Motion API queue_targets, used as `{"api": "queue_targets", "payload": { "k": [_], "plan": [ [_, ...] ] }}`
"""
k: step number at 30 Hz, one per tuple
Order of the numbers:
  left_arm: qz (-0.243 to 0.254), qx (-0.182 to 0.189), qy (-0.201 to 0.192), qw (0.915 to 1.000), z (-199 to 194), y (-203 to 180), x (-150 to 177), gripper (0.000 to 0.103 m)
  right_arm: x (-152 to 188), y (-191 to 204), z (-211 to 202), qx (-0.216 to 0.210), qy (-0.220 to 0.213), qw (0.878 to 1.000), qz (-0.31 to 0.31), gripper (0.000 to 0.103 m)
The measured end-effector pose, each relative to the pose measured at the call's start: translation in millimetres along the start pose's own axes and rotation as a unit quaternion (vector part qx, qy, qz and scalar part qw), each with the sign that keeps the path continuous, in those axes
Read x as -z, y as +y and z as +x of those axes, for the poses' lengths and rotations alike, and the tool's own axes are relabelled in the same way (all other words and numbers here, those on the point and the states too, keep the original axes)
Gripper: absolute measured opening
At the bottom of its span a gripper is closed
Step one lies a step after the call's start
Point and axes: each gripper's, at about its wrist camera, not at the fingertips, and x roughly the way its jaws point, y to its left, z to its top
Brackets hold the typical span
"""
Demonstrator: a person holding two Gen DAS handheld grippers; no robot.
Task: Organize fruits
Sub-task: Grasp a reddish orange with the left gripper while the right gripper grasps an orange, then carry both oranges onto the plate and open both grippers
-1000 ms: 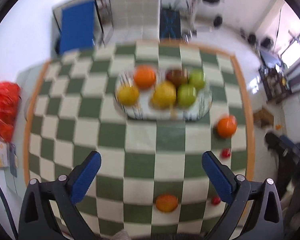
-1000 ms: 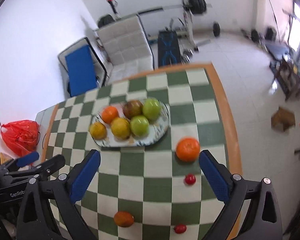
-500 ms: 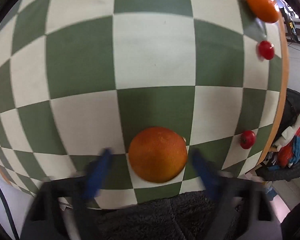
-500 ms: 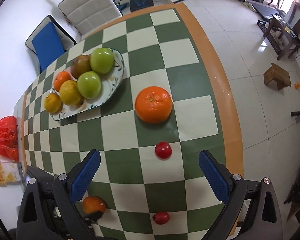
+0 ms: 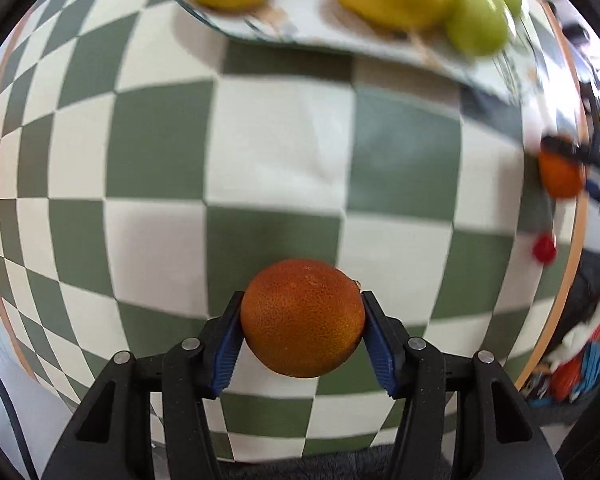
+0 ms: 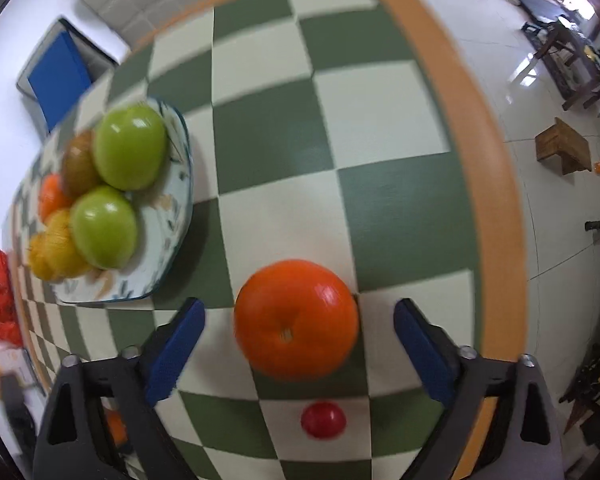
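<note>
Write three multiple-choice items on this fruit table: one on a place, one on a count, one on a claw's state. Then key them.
1. Where is the bright orange in the right wrist view?
A. on the plate
B. on the tablecloth, between the right claw's fingers
C. on the floor

2. How many green apples lie on the plate?
A. one
B. two
C. four

3. How does the left claw stand?
A. wide open over bare cloth
B. shut with nothing in it
C. shut on the dark orange

Key: 1 B, it sits on the checks with a gap to each blue pad; 2 B, two green apples show beside the yellow fruit; 3 C, both pads press its sides.
</note>
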Motion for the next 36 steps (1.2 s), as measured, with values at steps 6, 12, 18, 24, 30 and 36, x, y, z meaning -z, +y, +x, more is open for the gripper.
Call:
{"api": "queue_targets", "payload": {
  "k": [6,12,18,24,30,36],
  "plan": [
    [-0.019,0.008,-0.014,0.9997,-5.0,5.5,-7.9,0.053,25.3,33.4,10.7,-0.013,0.038,0.997,-0.067,0.067],
    [-0.02,0.009,-0.009,0.9997,0.8,10.9,-12.1,0.053,79.9,78.7,22.9,-0.023,0.07,0.987,-0.142,0.067],
    [-0.009,-0.004,-0.016,0.9998,6.4,6.6,-10.2,0.053,86.2,85.2,20.8,-0.006,0.051,0.988,-0.145,0.068],
    [-0.009,0.005,-0.023,0.9997,-2.2,-7.6,-16.8,0.053,87.2,82.9,18.6,-0.006,0.045,0.987,-0.152,0.067],
    [-0.009,0.054,-0.063,0.9965,-59.3,-13.9,-21.3,0.053,82.0,68.7,0.2,-0.08,0.042,0.992,-0.084,0.067],
    [-0.007,0.064,-0.124,0.9902,-134.2,22.6,-84.5,0.053,19.3,68.6,-47.5,-0.086,-0.035,0.995,-0.047,0.067]
  ]
}}
